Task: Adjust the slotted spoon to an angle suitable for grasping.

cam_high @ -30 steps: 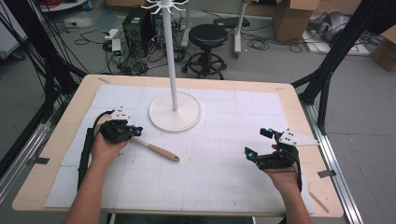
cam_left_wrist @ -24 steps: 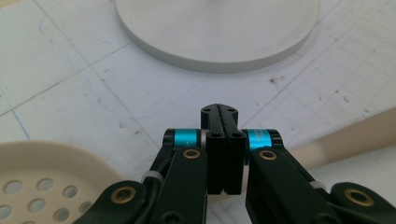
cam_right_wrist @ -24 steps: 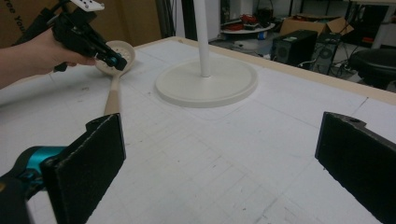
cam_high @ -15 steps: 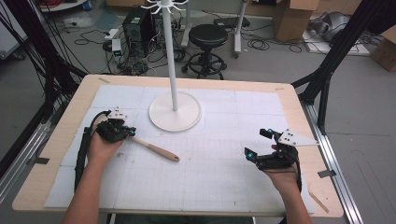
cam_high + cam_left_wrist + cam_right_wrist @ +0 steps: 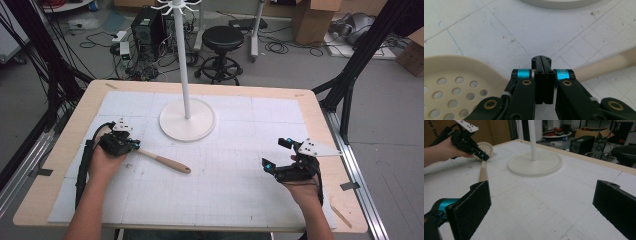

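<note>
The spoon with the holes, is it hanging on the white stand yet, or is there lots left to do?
Not yet. Done so far: the left tool has shut on the slotted spoon, at the neck between bowl and handle. The spoon looks to be lying on the table, beside the white stand. The right tool waits open, holding nothing. If hanging is the goal, lifting the spoon and hooking it up top are both left.

The slotted spoon [image 5: 157, 159] is cream-coloured, with a round perforated head [image 5: 451, 85] and a long plain handle. It lies flat on the white mat at the centre left of the high view. The handle points toward the lower right, and its head is at the upper left end.
</note>
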The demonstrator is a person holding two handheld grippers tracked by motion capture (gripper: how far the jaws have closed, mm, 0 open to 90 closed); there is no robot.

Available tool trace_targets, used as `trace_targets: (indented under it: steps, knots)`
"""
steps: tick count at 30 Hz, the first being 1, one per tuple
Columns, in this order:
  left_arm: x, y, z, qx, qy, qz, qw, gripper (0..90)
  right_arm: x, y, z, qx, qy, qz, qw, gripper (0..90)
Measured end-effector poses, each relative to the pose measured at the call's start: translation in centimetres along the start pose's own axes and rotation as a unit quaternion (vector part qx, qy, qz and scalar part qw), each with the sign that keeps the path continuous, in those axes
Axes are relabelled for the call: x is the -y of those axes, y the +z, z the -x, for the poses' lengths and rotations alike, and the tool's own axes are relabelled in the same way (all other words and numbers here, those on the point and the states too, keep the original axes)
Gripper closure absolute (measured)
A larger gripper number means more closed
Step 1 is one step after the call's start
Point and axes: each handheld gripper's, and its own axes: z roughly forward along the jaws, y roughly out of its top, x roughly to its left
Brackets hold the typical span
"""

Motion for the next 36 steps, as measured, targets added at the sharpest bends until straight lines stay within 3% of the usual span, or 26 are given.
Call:
trace_targets:
  steps: [10,16,22,28,31,36]
  knots:
    - [2.2,-2.1,0.4,-0.006,0.000,0.002,1.0000,90.0,0.0,0.0,0.0,-0.001,-0.002,-0.002,1.0000,0.7]
    - [3.5,-2.9,0.8,-0.001,-0.011,0.014,0.9998,90.0,0.0,0.1,-0.1,-0.001,-0.001,-0.002,1.0000,0.7]
    - [3.3,-3.2,1.2,-0.002,-0.003,0.012,0.9999,90.0,0.0,0.2,-0.1,-0.002,-0.001,-0.005,1.0000,0.7]
    - [1.4,-3.9,3.2,0.020,0.031,0.047,0.9982,90.0,0.0,0.2,-0.1,-0.001,-0.001,-0.005,1.0000,0.7]
    - [0.3,-4.0,4.7,0.037,0.056,0.066,0.9956,90.0,0.0,0.2,-0.1,-0.002,-0.002,-0.004,1.0000,0.7]
    - [-0.9,-3.5,7.1,0.066,0.090,0.072,0.9912,90.0,0.0,0.1,-0.1,-0.002,-0.001,-0.003,1.0000,0.7]
